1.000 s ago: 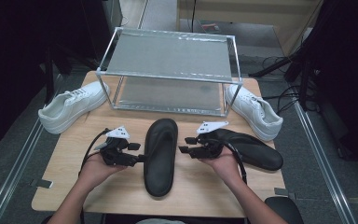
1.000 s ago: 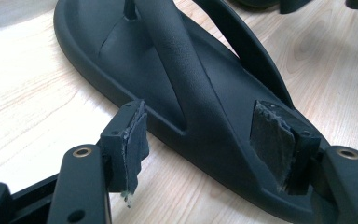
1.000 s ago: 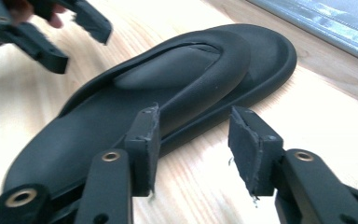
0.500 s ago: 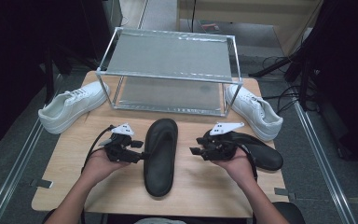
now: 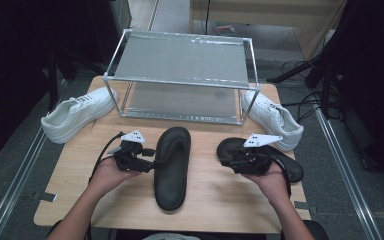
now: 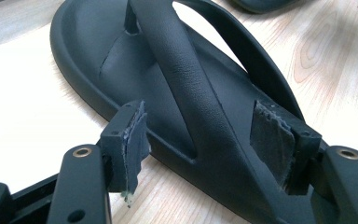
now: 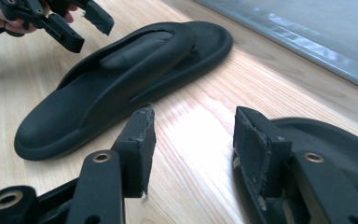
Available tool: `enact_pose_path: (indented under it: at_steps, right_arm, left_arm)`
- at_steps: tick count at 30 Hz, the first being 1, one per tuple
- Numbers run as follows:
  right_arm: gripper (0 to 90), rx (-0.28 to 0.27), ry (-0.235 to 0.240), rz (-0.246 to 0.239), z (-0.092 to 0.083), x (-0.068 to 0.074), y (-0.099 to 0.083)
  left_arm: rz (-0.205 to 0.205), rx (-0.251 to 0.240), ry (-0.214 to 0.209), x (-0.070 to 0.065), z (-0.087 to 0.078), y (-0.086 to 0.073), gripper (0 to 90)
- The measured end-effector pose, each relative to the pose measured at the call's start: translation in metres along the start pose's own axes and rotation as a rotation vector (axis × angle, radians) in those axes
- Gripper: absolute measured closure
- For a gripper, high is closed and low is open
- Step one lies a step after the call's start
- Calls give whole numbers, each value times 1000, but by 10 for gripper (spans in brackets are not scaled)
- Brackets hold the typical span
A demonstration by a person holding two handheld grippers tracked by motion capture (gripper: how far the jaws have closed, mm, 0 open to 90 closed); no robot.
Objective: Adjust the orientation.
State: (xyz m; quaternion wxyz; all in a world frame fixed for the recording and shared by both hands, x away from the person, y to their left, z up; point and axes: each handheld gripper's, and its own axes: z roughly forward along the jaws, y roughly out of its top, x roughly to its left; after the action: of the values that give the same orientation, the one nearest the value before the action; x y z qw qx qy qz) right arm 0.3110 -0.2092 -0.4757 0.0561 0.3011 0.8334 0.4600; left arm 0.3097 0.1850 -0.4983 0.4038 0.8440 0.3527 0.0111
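High view: two black flip-flops lie on the wooden bench (image 5: 215, 200) in front of a metal-framed shelf rack (image 5: 180, 75), with a white sneaker (image 5: 75, 117) at the bench's left edge and another white sneaker (image 5: 272, 119) at its right. The centre flip-flop (image 5: 171, 167) runs lengthwise away from the person, toe toward the rack. The left tool (image 5: 147, 159) sits just beside its left edge, about midway along, pointing across that long axis. The right flip-flop (image 5: 290, 167) lies slanted, and the right tool (image 5: 228, 159) is at its near-left end. The left hand is much the nearer to the centre flip-flop.

Left gripper view: the left tool (image 6: 200, 140) is spread, its pads either side of the centre flip-flop's (image 6: 135, 60) strap and rim, not pressing on them. A pinch there looks like the next move.

Right gripper view: the right tool (image 7: 193, 149) is spread, bare bench between its pads; the right flip-flop (image 7: 331, 140) lies just at its right pad, whether touching I cannot tell. The centre flip-flop (image 7: 116, 79) lies farther off, with the left tool (image 7: 81, 23) at its far side.
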Motion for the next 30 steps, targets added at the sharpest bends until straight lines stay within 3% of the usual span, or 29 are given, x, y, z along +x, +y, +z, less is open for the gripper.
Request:
enact_pose_path:
  at_steps: [15,30]
  right_arm:
    - [511,-20,-77,39,-28,-14,-17]
    - [533,-25,-137,78,-47,-41,-37]
  left_arm:
    - [17,17,-9,1,5,7,368]
    - [24,5,-31,3,12,13,371]
